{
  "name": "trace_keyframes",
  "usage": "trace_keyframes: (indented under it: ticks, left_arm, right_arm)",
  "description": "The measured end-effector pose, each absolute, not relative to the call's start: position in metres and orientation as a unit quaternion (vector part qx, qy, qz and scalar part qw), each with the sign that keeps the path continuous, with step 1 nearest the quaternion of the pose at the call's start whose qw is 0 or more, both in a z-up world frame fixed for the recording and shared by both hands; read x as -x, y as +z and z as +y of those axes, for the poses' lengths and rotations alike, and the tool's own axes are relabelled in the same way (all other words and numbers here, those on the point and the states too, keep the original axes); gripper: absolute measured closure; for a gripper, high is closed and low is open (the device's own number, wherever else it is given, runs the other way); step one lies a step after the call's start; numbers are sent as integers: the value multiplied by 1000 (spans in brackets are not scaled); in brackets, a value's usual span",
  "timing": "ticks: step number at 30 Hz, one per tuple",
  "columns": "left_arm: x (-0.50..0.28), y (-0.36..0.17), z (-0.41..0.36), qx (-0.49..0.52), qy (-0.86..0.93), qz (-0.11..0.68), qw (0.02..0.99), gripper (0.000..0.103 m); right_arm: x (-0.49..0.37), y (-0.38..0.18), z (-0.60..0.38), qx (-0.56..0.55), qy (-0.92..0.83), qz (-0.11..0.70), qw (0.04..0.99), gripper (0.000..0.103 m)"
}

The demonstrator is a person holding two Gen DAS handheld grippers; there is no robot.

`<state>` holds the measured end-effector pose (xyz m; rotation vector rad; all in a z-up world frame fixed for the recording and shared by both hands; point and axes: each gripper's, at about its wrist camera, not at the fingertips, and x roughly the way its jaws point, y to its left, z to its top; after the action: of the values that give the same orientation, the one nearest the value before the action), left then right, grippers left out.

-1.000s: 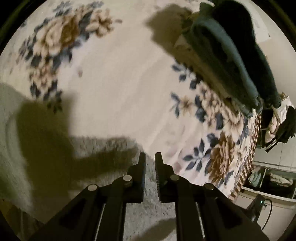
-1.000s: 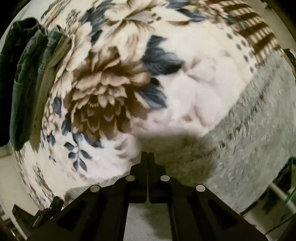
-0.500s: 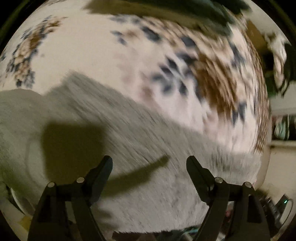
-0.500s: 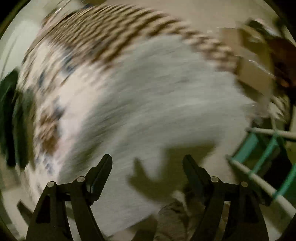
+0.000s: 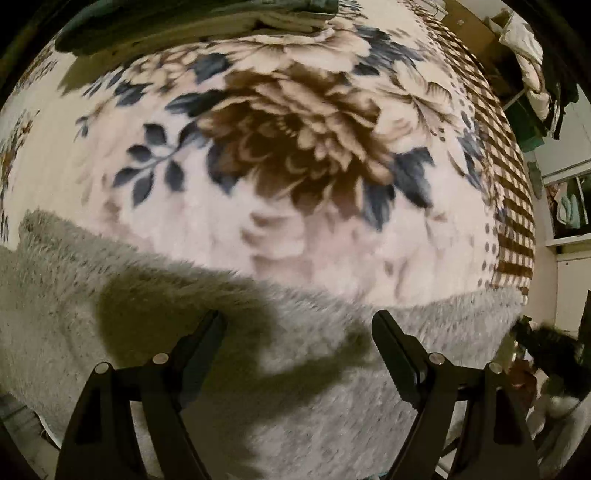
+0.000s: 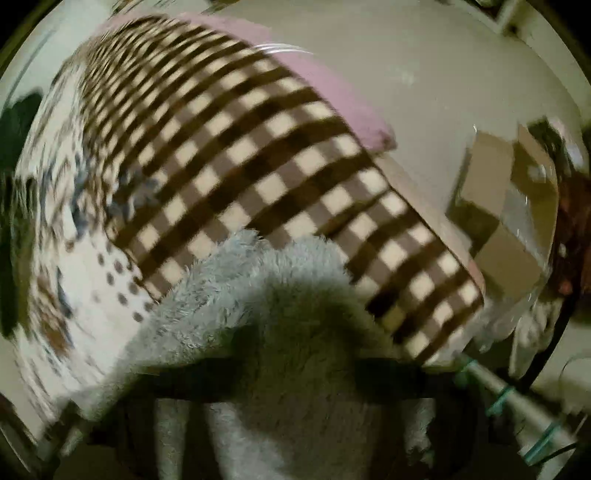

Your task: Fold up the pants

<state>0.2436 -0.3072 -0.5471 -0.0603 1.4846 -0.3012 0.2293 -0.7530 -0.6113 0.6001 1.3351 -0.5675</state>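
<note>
Grey fluffy pants (image 5: 184, 314) lie along the near edge of a floral blanket (image 5: 295, 147). They also show in the right wrist view (image 6: 280, 332). My left gripper (image 5: 297, 343) is open and empty just above the grey fabric. My right gripper (image 6: 291, 373) is blurred by motion; its jaws look spread wide over the fluffy fabric, with nothing between them. A folded dark green garment (image 5: 166, 18) lies at the far edge of the blanket.
The blanket has a brown checked border (image 6: 258, 166) at its end, over a pink sheet (image 6: 332, 99). Cardboard boxes (image 6: 509, 221) and a green-and-white rack (image 6: 517, 398) stand beside the bed. Shelves with clothes (image 5: 569, 206) are at the right.
Both grippers opened from shut and let go of the grey pants. Both have swung round, the right one toward the checked end of the blanket.
</note>
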Motion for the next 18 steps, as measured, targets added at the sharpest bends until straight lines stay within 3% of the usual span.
trace_keyframes:
  ticks: [10,18]
  left_arm:
    - [-231,-534,-317,33,-121,668,734,22]
    - [-207,-526,-320,24,-127,671,730,22]
  right_arm:
    - [-220,-555,-756,-251,-261,529,768,100]
    - [-242,-578,-755,-250,-230,562,754,99]
